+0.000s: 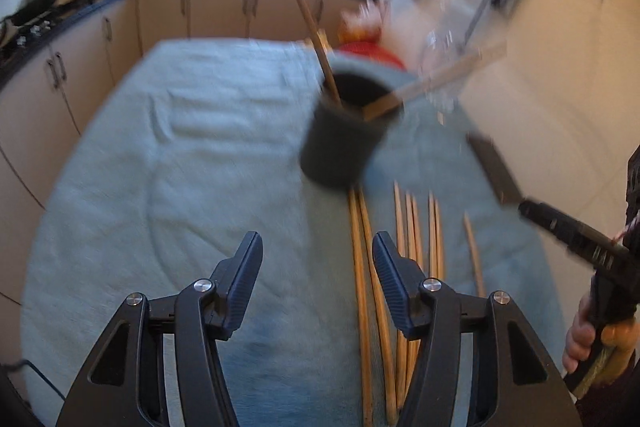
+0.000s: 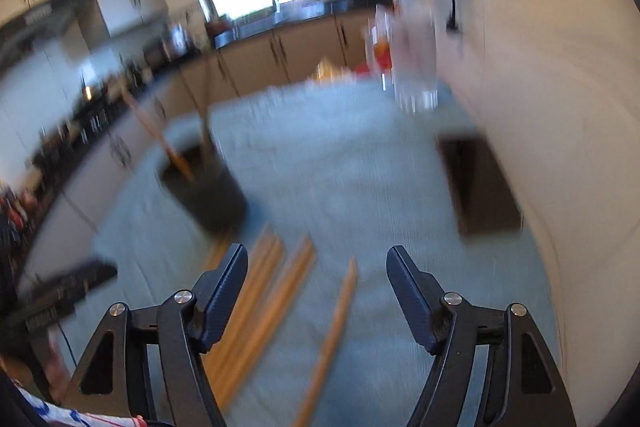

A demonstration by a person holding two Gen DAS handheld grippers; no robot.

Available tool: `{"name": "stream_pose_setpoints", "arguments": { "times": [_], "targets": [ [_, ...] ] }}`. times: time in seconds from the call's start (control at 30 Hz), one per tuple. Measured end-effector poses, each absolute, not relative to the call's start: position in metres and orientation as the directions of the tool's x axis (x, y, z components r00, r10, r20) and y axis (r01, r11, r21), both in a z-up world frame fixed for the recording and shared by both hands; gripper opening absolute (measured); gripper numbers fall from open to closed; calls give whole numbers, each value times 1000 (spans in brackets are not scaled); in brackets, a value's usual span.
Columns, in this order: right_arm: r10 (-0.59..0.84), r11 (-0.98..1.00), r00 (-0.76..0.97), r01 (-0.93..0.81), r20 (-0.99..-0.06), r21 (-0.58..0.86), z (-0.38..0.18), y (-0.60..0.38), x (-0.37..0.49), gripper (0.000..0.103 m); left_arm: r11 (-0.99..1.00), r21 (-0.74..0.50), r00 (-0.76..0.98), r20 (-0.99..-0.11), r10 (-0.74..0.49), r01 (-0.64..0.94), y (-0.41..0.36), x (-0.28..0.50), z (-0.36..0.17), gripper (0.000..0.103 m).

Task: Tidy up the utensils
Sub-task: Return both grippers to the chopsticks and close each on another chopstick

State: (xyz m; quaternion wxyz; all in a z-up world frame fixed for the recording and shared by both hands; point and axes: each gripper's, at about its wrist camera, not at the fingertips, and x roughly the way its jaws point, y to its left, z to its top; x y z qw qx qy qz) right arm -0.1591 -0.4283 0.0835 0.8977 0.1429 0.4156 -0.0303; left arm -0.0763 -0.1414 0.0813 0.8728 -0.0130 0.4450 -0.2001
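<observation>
1. chopsticks (image 1: 400,267) lie loose on the blue-clothed table (image 1: 160,187), just in front of the dark holder (image 1: 344,135), which has two sticks in it.
2. left tongs (image 1: 317,263) gape empty, right tongs (image 2: 316,279) too.
3. long axes run along both tongs' reach; the lone stick (image 2: 332,339) lies between the right jaws, likely nearer that hand.

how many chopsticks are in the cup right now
2. One chopstick leans left and up out of the dark cup; the other leans right over its rim. More lie loose on the cloth, and shorter ones inside could be hidden.
</observation>
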Motion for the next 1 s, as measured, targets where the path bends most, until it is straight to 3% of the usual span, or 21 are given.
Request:
{"name": "stream_pose_setpoints", "arguments": {
  "times": [0.1,0.23,0.4,0.5,0.63,0.77,1.0],
  "targets": [
    [82,963,579,164,-811,214,52,-426,-169,48,905,-175,474,-804,-358,388,-160,-79,60,54],
    [96,965,530,156,-843,209,31,-422,-172,47,888,-162,409,-842,-352,431,-177,-75,41,35],
    [89,968,513,157,-854,196,24,-416,-166,47,887,-168,369,-864,-343,431,-190,-65,26,22],
    [72,972,509,156,-858,175,22,-411,-163,47,888,-165,354,-874,-334,430,-193,-60,20,8],
    [44,979,506,152,-861,139,18,-408,-159,46,889,-128,369,-877,-309,440,-201,-59,18,7],
    [-14,985,499,158,-866,76,18,-406,-155,14,904,-138,365,-882,-299,405,-198,-58,19,7],
    [5,978,447,184,-895,97,18,-429,-168,9,923,-134,314,-914,-256,361,-162,-72,26,7]
  ]
}}
